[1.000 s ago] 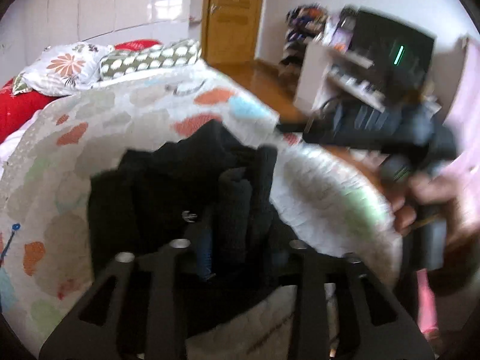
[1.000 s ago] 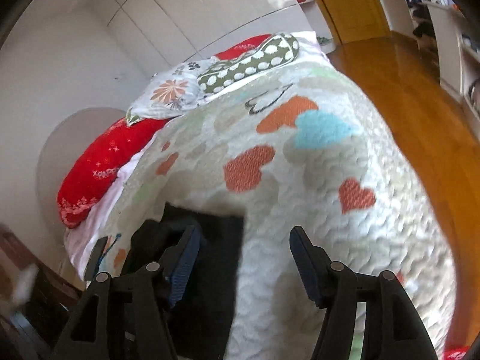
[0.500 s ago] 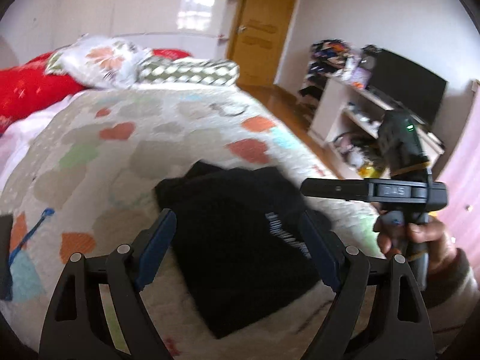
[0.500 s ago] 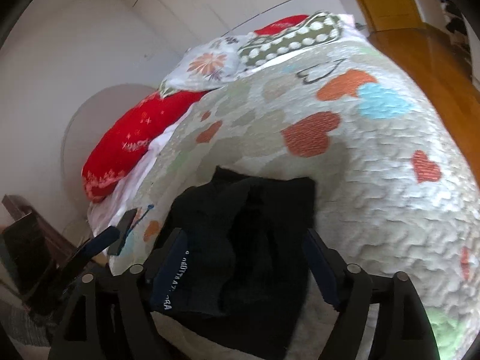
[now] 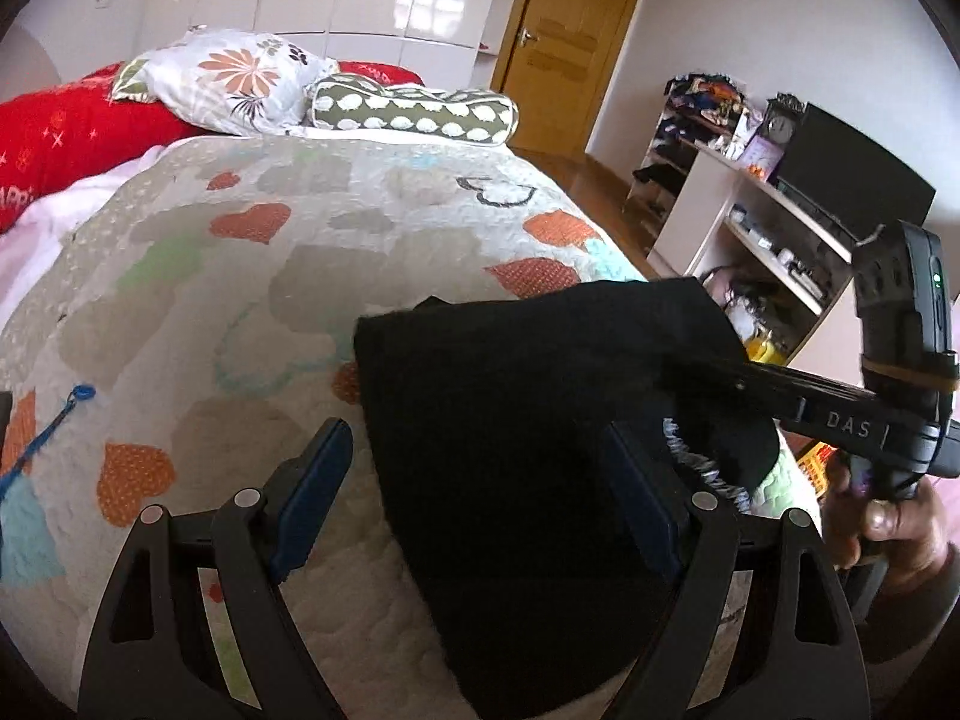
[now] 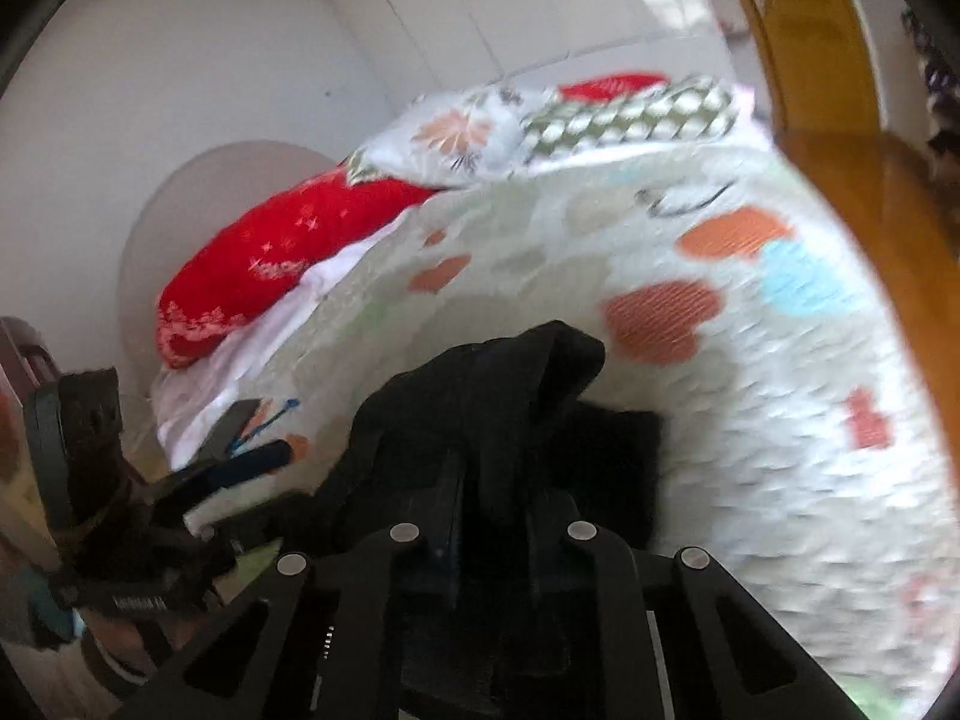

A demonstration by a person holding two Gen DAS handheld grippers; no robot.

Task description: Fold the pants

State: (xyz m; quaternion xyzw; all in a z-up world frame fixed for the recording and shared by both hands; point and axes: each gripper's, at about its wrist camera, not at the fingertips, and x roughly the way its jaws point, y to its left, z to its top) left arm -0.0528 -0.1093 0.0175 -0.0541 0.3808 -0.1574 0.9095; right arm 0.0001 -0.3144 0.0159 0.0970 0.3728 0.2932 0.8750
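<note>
Left wrist view: left to right across the bed
Red pillow (image 5: 54, 138): far left at the head of the bed, white marks on it too small to read
Blue cord (image 5: 57, 420): lying on the quilt near the left edge
Floral pillow (image 5: 234, 75): beside the red one, leaning on the spotted bolster (image 5: 414, 111)
Quilt (image 5: 300, 252): pale, with orange, grey and blue hearts
Left gripper (image 5: 474, 498): jaws wide apart, blue pads showing, nothing between them; left finger over bare quilt, right finger over the black cloth
Pants (image 5: 510, 420): black, folded into a flat block on the near right part of the quilt, one edge raised toward the right
White print on the pants (image 5: 702, 468): blurred, not readable
Right gripper (image 5: 678, 372): reaches in from the right, tip on the lifted edge of the pants; "DAS" reads on its body, green light on top
Hand (image 5: 888, 522): wrapped round that gripper's handle
Door (image 5: 570, 42): wooden, behind the bed
TV (image 5: 852, 180): dark screen on the shelf unit at right

Right wrist view: blurred
Right gripper, seen here (image 6: 492, 516): fingers drawn close, clamped on a bunch of the pants (image 6: 510, 396)
</note>
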